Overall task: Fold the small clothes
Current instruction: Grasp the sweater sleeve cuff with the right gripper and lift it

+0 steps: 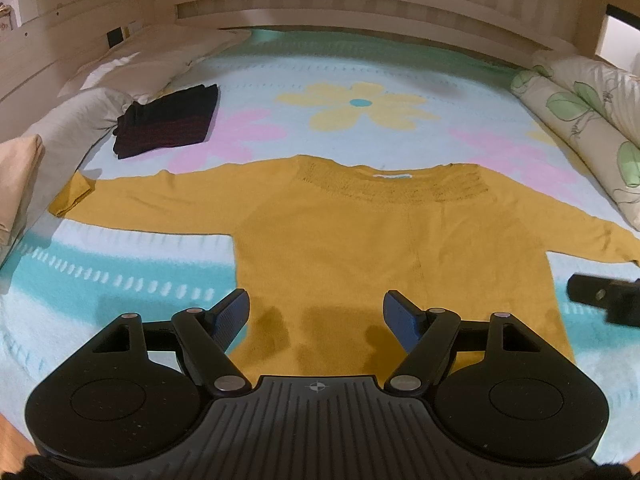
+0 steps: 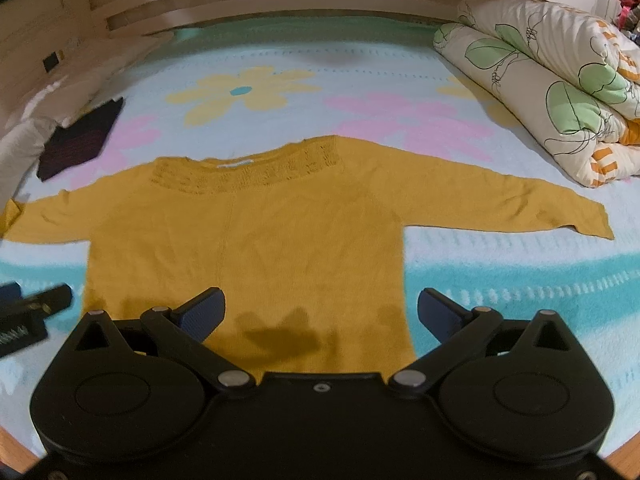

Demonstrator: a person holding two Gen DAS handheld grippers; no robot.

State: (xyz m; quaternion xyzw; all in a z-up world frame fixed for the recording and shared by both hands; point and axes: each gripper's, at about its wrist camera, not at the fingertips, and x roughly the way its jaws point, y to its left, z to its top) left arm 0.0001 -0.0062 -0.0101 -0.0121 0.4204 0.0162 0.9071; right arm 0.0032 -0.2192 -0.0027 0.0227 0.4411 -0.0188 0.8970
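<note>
A mustard-yellow sweater (image 1: 360,240) lies flat on the bed, neckline away from me, both sleeves spread out sideways; it also shows in the right wrist view (image 2: 260,240). Its left cuff is turned over at the far left. My left gripper (image 1: 316,312) is open and empty, hovering above the sweater's lower hem. My right gripper (image 2: 320,312) is open and empty above the hem's right part. The right gripper's tip shows at the right edge of the left wrist view (image 1: 600,296), and the left gripper's tip shows at the left edge of the right wrist view (image 2: 36,304).
A folded dark garment (image 1: 168,120) lies at the back left of the flowered blanket (image 1: 360,108). Pillows (image 1: 60,128) line the left side. A rolled leaf-print quilt (image 2: 552,80) lies at the right. A wooden headboard (image 1: 360,4) stands behind.
</note>
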